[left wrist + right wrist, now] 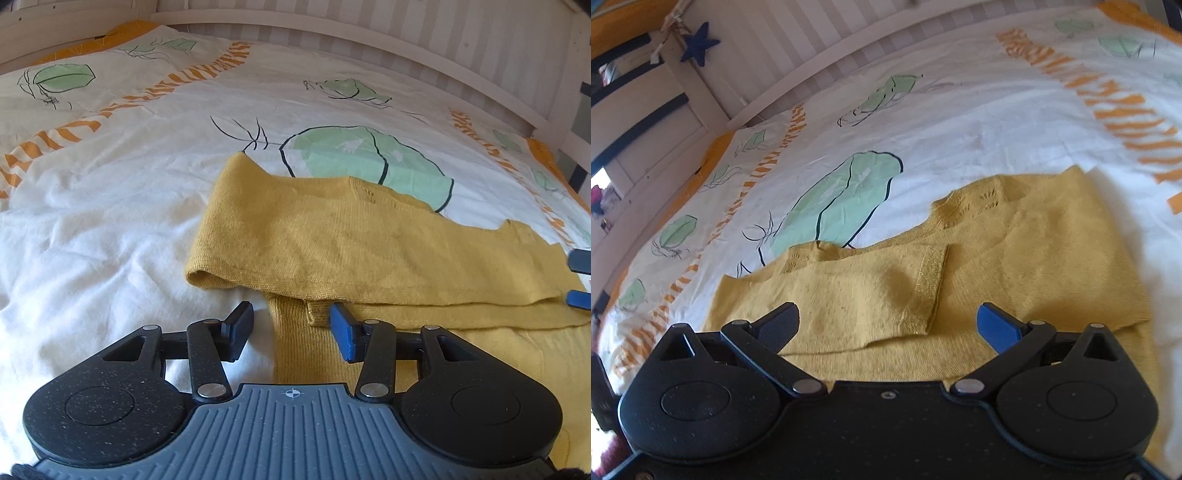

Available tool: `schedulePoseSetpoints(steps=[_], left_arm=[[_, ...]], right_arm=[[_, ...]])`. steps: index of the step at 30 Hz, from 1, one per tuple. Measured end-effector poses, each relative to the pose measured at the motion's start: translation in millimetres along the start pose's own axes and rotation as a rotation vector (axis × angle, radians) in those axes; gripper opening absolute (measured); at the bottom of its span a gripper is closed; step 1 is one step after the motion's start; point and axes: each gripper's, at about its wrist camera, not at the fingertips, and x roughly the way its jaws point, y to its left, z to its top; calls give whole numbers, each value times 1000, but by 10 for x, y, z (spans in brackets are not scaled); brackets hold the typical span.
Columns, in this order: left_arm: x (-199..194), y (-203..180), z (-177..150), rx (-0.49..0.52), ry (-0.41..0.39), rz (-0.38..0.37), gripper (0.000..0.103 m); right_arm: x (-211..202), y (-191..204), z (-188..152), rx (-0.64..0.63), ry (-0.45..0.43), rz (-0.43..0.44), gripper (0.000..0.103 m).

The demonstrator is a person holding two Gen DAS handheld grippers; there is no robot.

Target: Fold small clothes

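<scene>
Mustard-yellow knitwear, a small sweater (pixel 332 236), is spread on the bed, partly folded: in the left wrist view one side is seen turned over across the body, with its rolled fold edge lying just ahead of the left gripper (pixel 291 326). In the right wrist view a sleeve (pixel 871 291) with a glittery cuff band (pixel 929 284) is laid over the front of the garment, and a row of small openwork holes is seen near the neckline. The left gripper is held low over the near hem, its fingers (pixel 341 330) parted on either side of a ribbed strip of the knit; the pads are not seen pressing on the cloth, so nothing is gripped. The right gripper (pixel 886 325) is poised above the folded sleeve with its fingers (pixel 995 326) spread wide and empty; its blue tips are also caught at the right edge of the left wrist view. Beneath the garment lies a white duvet cover (pixel 110 221) printed with green leaves and orange bands. A pale bed rail (pixel 332 29) runs along the far side, and a blue star (pixel 700 42) hangs by the bedpost.
</scene>
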Motion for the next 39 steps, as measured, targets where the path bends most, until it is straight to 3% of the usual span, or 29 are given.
schedulePoseSetpoints(steps=[7,10,12,14,23,27,30,39], left_arm=[[20,14,-64,-14,-25,-5,46],[25,18,-67,-22,-27,-5,46],[27,41,-67,-31,-28,-13,46],[27,59,-68,-39,-27,-20,47],[30,75,-60,-45,-22,-27,47],[29,64,-64,-42,-22,-23,47],[32,65,-66,-41,-24,-22,47],[31,65,-64,-42,-24,-23,47]], right_arm=[[202,-55,42,37,29,24,75],[252,-67,71,72,44,42,56],[302,-59,86,85,68,60,33],[331,-9,89,74,80,53,19],[-151,259,393,-67,-25,67,16],[-445,99,594,-112,-81,-29,16],[-523,-109,649,-105,-73,-94,16],[-330,-493,374,-81,6,-250,19]])
